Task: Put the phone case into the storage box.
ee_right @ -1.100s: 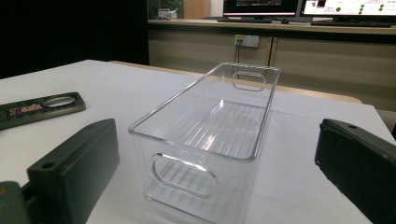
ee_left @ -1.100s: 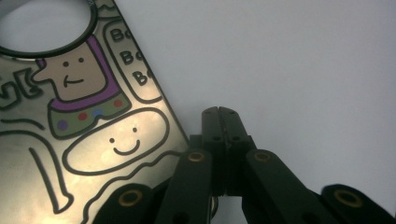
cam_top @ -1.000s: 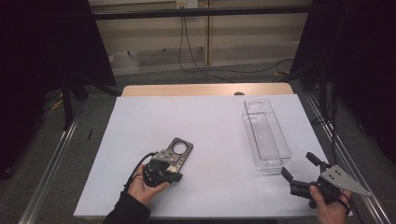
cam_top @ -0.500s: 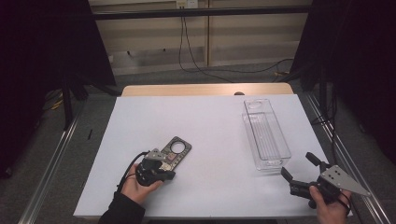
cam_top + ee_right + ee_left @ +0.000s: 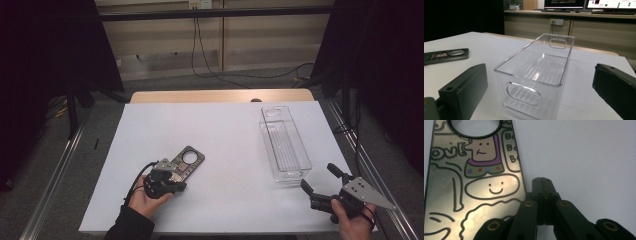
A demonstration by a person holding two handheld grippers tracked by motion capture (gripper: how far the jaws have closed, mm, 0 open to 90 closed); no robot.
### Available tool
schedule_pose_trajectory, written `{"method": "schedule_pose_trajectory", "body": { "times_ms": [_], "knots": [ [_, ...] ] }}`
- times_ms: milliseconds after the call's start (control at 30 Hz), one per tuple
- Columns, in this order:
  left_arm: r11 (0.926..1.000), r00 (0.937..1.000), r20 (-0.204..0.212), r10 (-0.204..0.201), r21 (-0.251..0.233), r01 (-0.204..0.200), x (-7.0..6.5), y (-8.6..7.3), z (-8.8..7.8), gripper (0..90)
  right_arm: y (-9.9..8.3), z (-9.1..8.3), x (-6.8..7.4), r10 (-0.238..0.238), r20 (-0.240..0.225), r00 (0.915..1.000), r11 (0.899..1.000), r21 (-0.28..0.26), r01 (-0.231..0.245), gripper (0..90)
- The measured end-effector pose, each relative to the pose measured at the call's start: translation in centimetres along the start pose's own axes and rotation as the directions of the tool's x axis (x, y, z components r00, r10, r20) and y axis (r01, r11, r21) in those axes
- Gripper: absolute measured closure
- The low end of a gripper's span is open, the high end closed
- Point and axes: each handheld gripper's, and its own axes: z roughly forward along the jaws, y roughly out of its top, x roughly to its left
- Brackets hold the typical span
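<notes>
A flat door hanger (image 5: 184, 162), dark-rimmed with cartoon drawings and a round hole at its far end, lay flat on the white counter (image 5: 220, 135), well to the left of the clear plastic bin (image 5: 285, 143). The left claw (image 5: 175, 181) rested at the hanger's near end, farthest from the bin; in the left gripper view its jaws were pressed fully together with nothing between them, their tips just beside the hanger's (image 5: 471, 182) right edge. The right claw (image 5: 320, 182) sat just in front of the bin's near end, jaws spread wide and holding nothing. In the right gripper view the bin (image 5: 536, 72) stood empty between those open jaws, apart from both.
</notes>
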Motion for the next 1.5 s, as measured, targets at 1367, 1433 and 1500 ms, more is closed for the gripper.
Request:
{"method": "schedule_pose_trajectory", "body": {
  "times_ms": [1367,1433,1500],
  "knots": [
    [0.9686,0.9761,-0.192,-0.101,-0.243,0.052,2.3,-1.3,-7.5,5.2,0.0,0.1,0.1,0.001,0.003,1.0000,1.000,0.003,-0.001,0.0],
    [0.9721,0.9734,-0.205,-0.103,-0.228,0.055,2.5,-1.0,-7.2,5.3,0.0,0.1,0.1,0.000,0.002,1.0000,1.000,0.004,0.000,0.0],
    [0.9762,0.9698,-0.211,-0.123,-0.202,0.080,3.4,-0.2,-6.3,5.3,0.0,0.1,0.1,-0.001,0.000,1.0000,1.000,0.001,0.001,0.0]
  ]
}}
